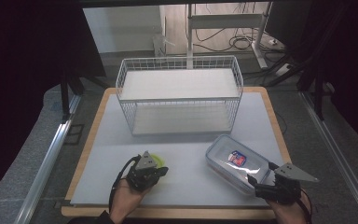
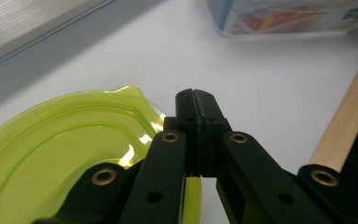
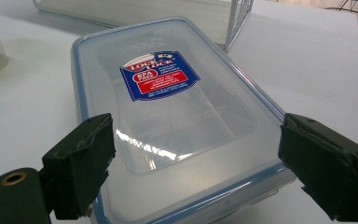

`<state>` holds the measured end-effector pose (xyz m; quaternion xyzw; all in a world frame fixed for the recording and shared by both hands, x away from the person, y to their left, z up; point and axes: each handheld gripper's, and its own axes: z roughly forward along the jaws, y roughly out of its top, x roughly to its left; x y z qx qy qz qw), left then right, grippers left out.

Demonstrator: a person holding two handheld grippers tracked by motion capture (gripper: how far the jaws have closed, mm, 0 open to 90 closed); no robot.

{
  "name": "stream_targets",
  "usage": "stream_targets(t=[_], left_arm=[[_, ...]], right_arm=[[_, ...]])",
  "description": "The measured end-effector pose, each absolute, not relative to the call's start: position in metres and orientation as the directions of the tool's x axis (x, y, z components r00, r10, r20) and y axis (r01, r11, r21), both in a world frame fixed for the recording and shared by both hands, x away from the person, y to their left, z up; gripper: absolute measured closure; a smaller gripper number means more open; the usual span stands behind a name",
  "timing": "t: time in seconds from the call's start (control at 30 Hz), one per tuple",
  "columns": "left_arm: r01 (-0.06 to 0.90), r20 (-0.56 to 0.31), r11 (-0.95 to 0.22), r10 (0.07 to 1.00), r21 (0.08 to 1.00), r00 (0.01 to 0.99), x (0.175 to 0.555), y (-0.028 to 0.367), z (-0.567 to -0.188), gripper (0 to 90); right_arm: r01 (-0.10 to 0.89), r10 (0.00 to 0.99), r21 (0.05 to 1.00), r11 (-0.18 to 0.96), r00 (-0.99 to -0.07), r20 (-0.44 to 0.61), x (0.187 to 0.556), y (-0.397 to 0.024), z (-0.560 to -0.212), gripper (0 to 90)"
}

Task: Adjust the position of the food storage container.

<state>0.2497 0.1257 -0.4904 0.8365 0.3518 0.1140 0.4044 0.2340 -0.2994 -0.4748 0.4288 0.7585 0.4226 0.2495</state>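
I count one green lid (image 2: 60, 154) pinched in my left tool (image 2: 196, 100), and one clear box (image 3: 168, 112) at 3 o'clock from it between my open right tool (image 3: 196, 172).

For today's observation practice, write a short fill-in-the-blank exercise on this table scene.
1. The left gripper has its jaws shut on the rim of a ____ lid.
2. The right gripper holds its jaws ____ on either side of the clear container.
3. Behind both stands a white wire ____ with two shelves.

Missing words: green; open; rack
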Motion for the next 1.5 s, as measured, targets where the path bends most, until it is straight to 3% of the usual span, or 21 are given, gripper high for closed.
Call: stream_targets(t=[1.13, 1.5], left_arm=[[0.583, -0.099, -0.328, 0.808, 0.743, 0.581, 0.264, 0.211, -0.492, 90.0], [0.573, -0.105, -0.298, 0.818, 0.764, 0.566, 0.263, 0.209, -0.487, 88.7]], right_arm=[[0.443, 0.861, 0.853, 0.275, -0.509, -0.013, 0.235, -0.299, -0.475, 11.2], [0.447, 0.864, 0.855, 0.262, -0.503, -0.002, 0.235, -0.299, -0.476, 13.3]])
